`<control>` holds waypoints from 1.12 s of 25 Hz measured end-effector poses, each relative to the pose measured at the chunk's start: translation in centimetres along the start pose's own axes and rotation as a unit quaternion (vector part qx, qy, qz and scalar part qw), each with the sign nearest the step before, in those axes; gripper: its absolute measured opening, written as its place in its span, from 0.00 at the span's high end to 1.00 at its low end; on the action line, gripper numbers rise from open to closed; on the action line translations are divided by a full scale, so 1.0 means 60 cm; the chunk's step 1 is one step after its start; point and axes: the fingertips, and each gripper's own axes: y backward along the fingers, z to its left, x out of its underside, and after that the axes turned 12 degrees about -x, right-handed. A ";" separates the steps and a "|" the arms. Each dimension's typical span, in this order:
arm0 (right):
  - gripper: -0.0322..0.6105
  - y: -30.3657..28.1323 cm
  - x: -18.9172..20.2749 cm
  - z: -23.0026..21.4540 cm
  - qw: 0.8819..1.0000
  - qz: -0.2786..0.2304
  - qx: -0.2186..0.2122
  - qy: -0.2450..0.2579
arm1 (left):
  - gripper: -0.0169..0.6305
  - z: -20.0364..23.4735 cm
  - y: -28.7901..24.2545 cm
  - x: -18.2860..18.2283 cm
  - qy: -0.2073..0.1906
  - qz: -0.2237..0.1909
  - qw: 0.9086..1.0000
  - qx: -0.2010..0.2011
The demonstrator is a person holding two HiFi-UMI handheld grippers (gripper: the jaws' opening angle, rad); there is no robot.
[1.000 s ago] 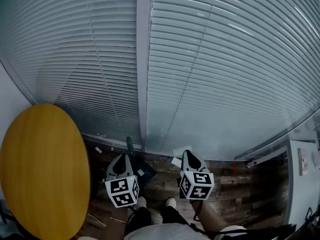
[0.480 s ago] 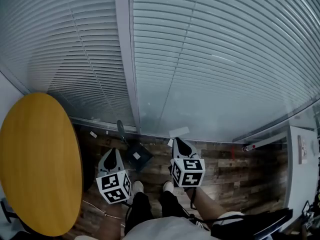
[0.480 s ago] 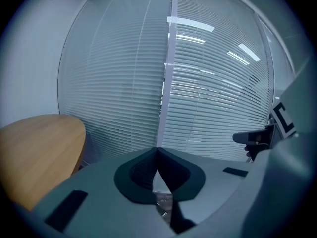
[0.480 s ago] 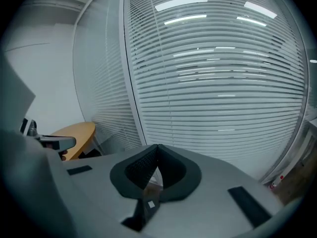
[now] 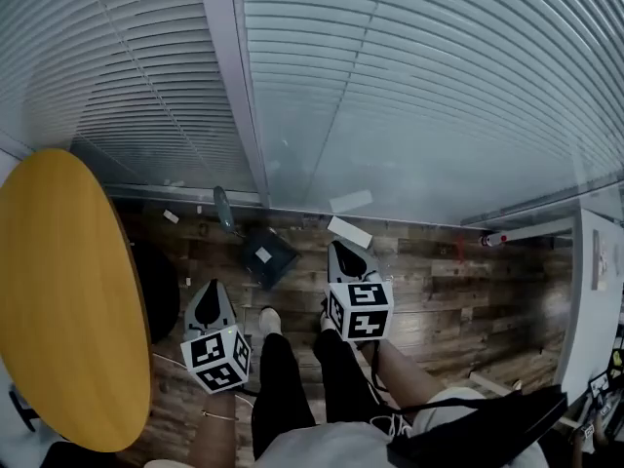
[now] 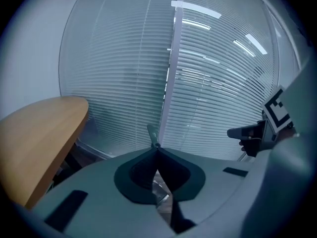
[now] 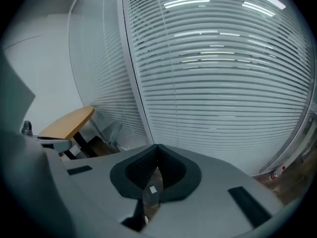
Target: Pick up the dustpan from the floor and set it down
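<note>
**Approach stage, before contact.** The left hand-held gripper (image 5: pixel 209 289) and the right hand-held gripper (image 5: pixel 341 250) are held side by side above the wooden floor (image 5: pixel 468 300), both angled downward. Each has its jaws brought together at the tips and nothing between them, so neither holds anything.

The dustpan (image 5: pixel 268 253) lies on the floor, apart from both. It is ahead of the left hand-held gripper and to its right, and just to the left of the right hand-held gripper's tips. Its handle (image 6: pixel 151 134) rises from the pan toward the blinds (image 5: pixel 409 86). In the left gripper view it shows directly beyond the closed jaw tips.

A round yellow desk (image 5: pixel 68 300) stands to the left of the left hand-held gripper. A slip of paper (image 5: pixel 349 230) lies on the floor just ahead of the right one.

The pick-up has apparently not yet begun, and the dustpan looks untouched. The next move probably calls for one hand-held gripper to part its jaws (the left seems better lined up with the handle). It would then sink until the pads flank the handle and close firmly, since a loose grip may let the pan swing.
</note>
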 end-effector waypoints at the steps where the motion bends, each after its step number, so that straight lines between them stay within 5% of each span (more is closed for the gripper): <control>1: 0.90 -0.005 0.013 0.000 1.000 0.008 0.000 -0.003 | 0.95 0.001 -0.004 0.013 -0.002 0.008 1.000 0.001; 12: 0.90 -0.088 0.123 -0.003 0.998 0.066 -0.010 0.000 | 0.95 -0.002 -0.087 0.108 -0.002 0.032 0.999 -0.001; 23: 0.90 -0.124 0.154 -0.008 0.997 0.077 -0.015 -0.004 | 0.95 0.002 -0.128 0.139 0.031 0.015 0.999 0.002; 28: 0.90 -0.135 0.162 -0.015 0.997 0.079 -0.012 -0.009 | 0.76 -0.009 -0.147 0.149 0.025 0.014 0.999 0.030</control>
